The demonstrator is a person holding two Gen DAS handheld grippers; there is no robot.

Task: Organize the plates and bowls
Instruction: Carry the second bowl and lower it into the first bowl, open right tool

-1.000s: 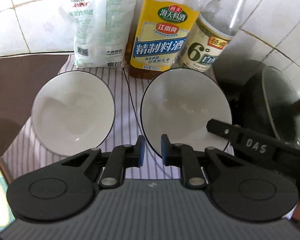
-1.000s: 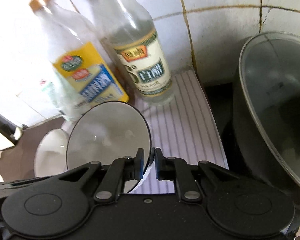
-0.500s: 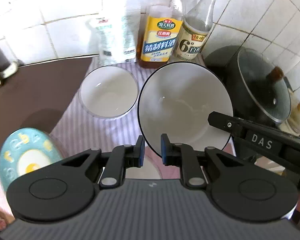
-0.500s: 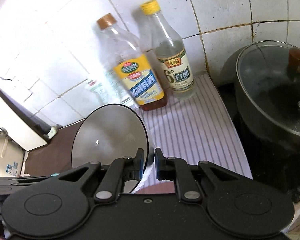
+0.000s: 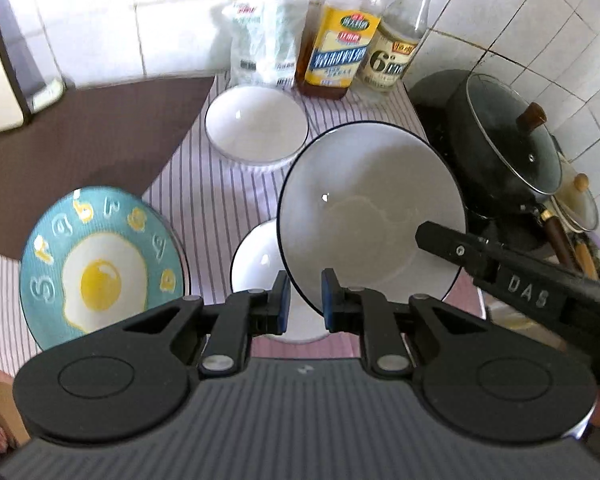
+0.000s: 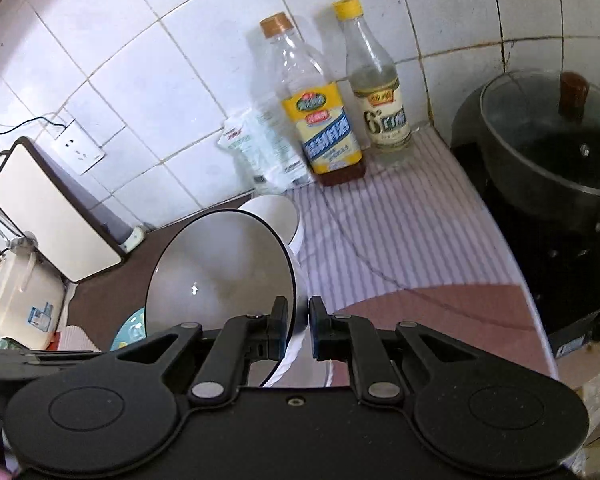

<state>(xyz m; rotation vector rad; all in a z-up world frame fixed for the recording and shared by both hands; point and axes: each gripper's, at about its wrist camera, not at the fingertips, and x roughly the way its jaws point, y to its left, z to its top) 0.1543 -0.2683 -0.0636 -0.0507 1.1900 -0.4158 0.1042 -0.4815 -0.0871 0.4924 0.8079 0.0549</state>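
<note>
My right gripper (image 6: 298,330) is shut on the rim of a large white bowl with a dark rim (image 6: 220,276) and holds it tilted in the air. In the left wrist view this bowl (image 5: 364,216) hangs over the striped cloth, with the right gripper's finger (image 5: 452,244) on its right rim. My left gripper (image 5: 303,300) is empty, its jaws nearly closed, just in front of the held bowl's near rim. Below it sits a smaller white bowl (image 5: 256,260). Another white bowl (image 5: 256,124) stands farther back. A teal plate with a fried-egg picture (image 5: 100,268) lies at the left.
Two bottles (image 5: 336,40) (image 5: 396,40) and a white bag (image 5: 260,40) stand against the tiled wall. A black pot with a glass lid (image 5: 508,136) sits at the right on the stove. A cutting board (image 6: 52,208) and rice cooker (image 6: 16,300) stand at the left.
Both grippers have pulled back and up from the wall. The right gripper has carried the large bowl toward the near side, over the small bowl. The egg plate has come fully into view.
</note>
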